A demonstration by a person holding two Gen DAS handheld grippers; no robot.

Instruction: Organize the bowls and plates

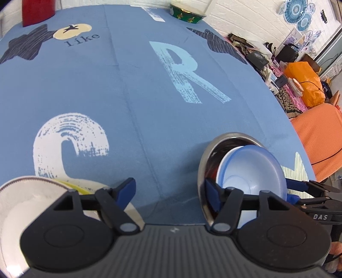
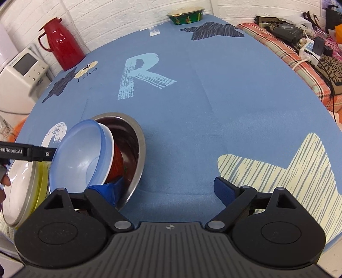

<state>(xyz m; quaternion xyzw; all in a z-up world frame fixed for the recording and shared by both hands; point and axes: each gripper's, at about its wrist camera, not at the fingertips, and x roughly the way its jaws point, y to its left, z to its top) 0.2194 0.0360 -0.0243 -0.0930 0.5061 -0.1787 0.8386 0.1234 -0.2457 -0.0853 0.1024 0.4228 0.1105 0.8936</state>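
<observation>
- The blue tablecloth (image 2: 213, 111), printed with a pale "R", stars and a white swirl, fills most of both views.
- The steel mixing bowl (image 2: 136, 136) sits lower left of centre in the right wrist view and lower right in the left wrist view, tipped on its side so its mouth faces the cameras.
- A stack of bowls nests inside it, tilted the same way: a translucent blue bowl (image 2: 79, 154) in front, a white rim behind it, then a red bowl (image 2: 116, 162).
- A white plate (image 2: 19, 188) with a metallic edge lies over a yellow one (image 2: 41, 179) at the lower left of both views.
- The left gripper (image 1: 170, 190) stands wide open, its right finger beside the steel bowl's rim.
- The right gripper (image 2: 168, 190) is spread wide too, its left finger (image 2: 109, 192) under the stack's lower edge.
- A red thermos (image 2: 62, 42) stands at the upper left.
- A green patterned bowl (image 2: 186, 16) sits upright at the top centre.
</observation>
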